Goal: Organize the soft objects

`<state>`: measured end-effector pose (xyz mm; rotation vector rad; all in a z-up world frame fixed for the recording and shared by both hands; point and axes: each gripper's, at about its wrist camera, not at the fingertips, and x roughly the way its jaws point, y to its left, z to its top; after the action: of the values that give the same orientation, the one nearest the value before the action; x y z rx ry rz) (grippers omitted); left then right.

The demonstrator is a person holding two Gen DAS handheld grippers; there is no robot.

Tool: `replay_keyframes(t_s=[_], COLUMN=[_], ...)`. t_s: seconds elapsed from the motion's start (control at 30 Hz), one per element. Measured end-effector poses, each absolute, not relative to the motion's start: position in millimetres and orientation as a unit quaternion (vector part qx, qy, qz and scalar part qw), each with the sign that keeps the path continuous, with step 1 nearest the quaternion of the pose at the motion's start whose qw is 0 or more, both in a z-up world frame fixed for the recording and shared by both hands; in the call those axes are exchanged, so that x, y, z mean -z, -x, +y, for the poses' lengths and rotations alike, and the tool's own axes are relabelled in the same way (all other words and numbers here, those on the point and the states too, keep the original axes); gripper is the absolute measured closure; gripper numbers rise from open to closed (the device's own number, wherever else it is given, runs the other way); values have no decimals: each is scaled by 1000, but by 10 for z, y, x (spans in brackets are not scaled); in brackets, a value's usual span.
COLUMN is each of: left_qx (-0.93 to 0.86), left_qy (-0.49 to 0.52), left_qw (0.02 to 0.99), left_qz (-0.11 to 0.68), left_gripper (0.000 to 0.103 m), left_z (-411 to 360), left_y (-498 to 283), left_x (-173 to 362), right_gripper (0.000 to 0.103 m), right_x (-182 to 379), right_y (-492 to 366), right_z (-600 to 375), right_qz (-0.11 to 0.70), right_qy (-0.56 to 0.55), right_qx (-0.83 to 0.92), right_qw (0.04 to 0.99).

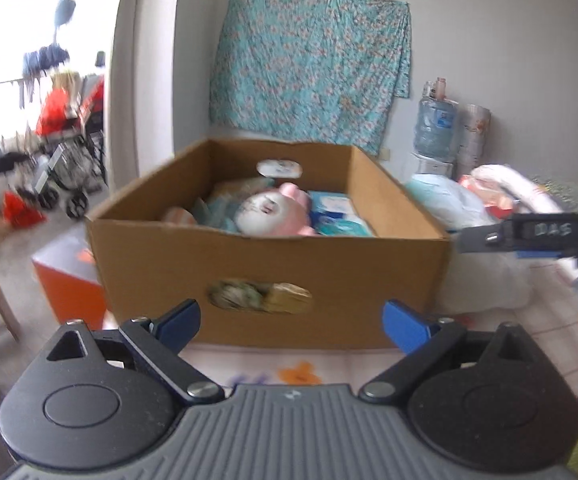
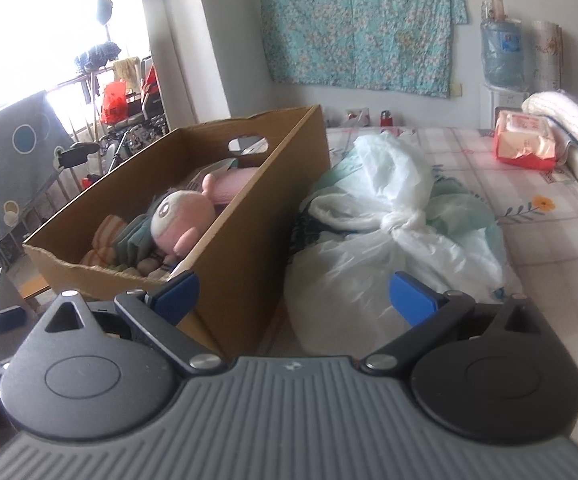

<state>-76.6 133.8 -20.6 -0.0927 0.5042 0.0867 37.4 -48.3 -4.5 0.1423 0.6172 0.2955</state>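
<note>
An open cardboard box (image 1: 273,268) stands on the bed, also in the right wrist view (image 2: 245,236). Inside lie a pink and white plush toy (image 1: 275,212) (image 2: 183,216), striped soft items (image 2: 103,236) and blue packets (image 1: 339,216). A knotted white plastic bag (image 2: 385,236) of soft things lies on the bed right of the box. My left gripper (image 1: 292,322) is open and empty, just in front of the box's near wall. My right gripper (image 2: 294,298) is open and empty, near the box's corner and the bag. The right gripper's body (image 1: 529,234) shows at the right of the left wrist view.
The bed sheet (image 2: 541,248) has a checked pattern. A red and white tissue pack (image 2: 525,140) and a rolled blanket (image 2: 569,120) lie at the far right. A water dispenser (image 2: 503,52) stands by the wall. An orange box (image 1: 69,280) sits left of the bed.
</note>
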Motion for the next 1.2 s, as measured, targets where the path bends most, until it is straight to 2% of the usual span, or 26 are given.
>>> replay_keyframes(t_s=[0.2,0.7,0.93,1.2], left_qx=[-33,-136,-169,-156], left_qy=[44,89,56,61], left_qw=[964,930,917,917], left_qz=[259,330,357,363], left_gripper=[0,0,0,0], left_z=[1222,1297,1269,1246], left_y=[773,541,402,270], left_x=[53,-33,-97,-135], right_gripper=[1,1,1,1], right_x=[-15,-45,-112,-133], right_y=[-238,-195,-261,-407], right_z=[-400,-275,-188,-183], right_qz=[320,376,375,380], right_qy=[-55,-59,-40,-26], right_qx=[-158,-199,-207,-194], right_qw=[933,903,903,904])
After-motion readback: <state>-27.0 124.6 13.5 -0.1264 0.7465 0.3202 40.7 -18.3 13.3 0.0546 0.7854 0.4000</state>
